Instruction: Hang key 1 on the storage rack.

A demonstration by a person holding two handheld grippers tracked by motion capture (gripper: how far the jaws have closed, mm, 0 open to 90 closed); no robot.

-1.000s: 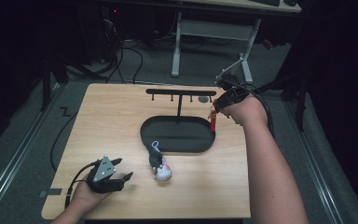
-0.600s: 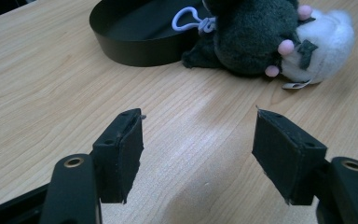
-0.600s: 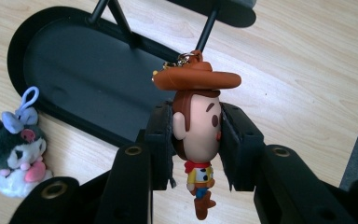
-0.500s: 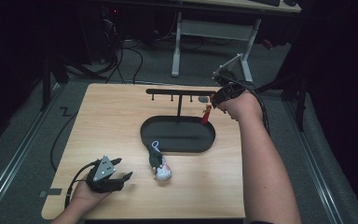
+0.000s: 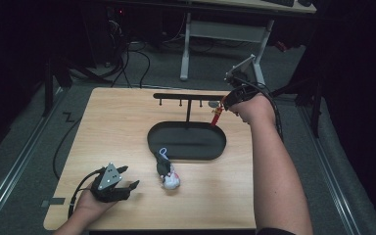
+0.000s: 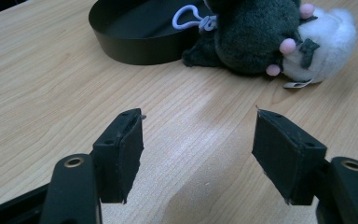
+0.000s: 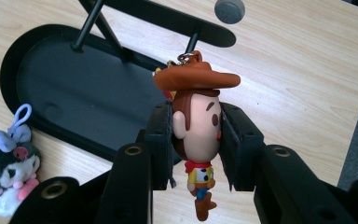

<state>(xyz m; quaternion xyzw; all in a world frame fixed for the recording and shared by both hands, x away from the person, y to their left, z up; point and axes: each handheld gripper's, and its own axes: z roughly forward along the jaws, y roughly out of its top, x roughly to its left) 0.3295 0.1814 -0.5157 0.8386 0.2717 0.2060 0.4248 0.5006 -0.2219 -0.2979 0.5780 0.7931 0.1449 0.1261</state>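
Gripping cowboy keychain [image 7: 196, 140] in right tongs [image 7: 196, 144] beneath rack [image 7: 168, 18]; left tongs [image 6: 198, 154] resting open on bench [image 6: 51, 93].

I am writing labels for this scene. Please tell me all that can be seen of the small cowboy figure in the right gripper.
The cowboy keychain figure looks like moulded plastic: wide brown hat, big head, red neckerchief, yellow shirt, brown boots. It hangs upright, a metal ring on its hat right at a peg under the black rack bar. The right gripper clamps its head from both sides, above the tray's right end.
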